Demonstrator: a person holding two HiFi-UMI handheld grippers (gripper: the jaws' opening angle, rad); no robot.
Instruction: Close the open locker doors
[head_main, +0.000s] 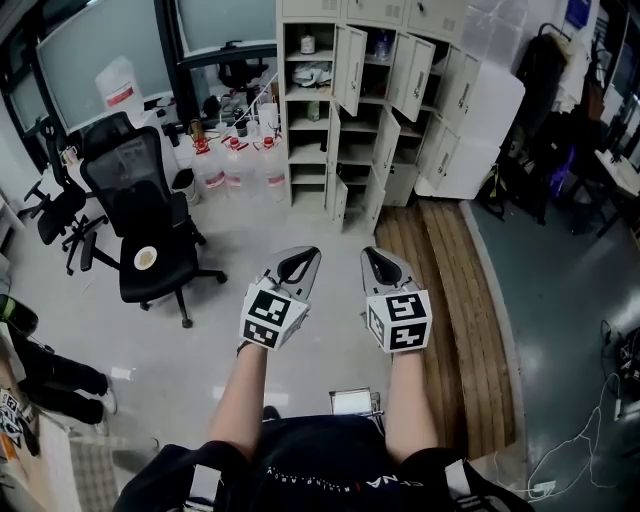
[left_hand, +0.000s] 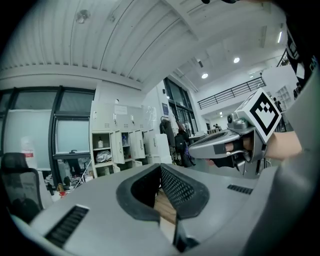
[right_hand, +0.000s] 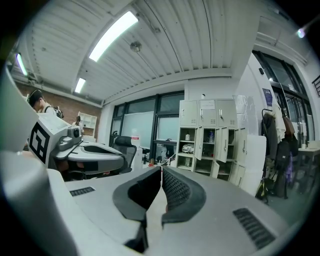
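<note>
The lockers (head_main: 372, 100) stand against the far wall, well away from the person, and several of their doors (head_main: 350, 68) hang swung out into the room. This leaves shelves with a few small things on them open to view. The open doors are spread over the upper, middle and lower rows, so closing them probably means working across the block door by door. A wide white panel (head_main: 482, 118) leans out at the right end of the block; whether it is a door or a loose sheet cannot be told from here.

Both grippers are held out level in front of the body, side by side and pointing toward the lockers. They touch nothing. This looks like a carrying pose for walking up, since nothing is within reach.

The left gripper (head_main: 306, 256) has its jaws brought together at the tips, with nothing between them; only floor shows through the gap lower down. The right gripper (head_main: 373, 256) is likewise fully closed and empty, its ribbed pads meeting at the front.

A strip of wooden boards (head_main: 440, 300) runs along the floor from the person's right toward the lockers. To the left stand a black office chair (head_main: 148, 215) and a row of water bottles (head_main: 236, 165), clear of a straight walk to the doors.
</note>
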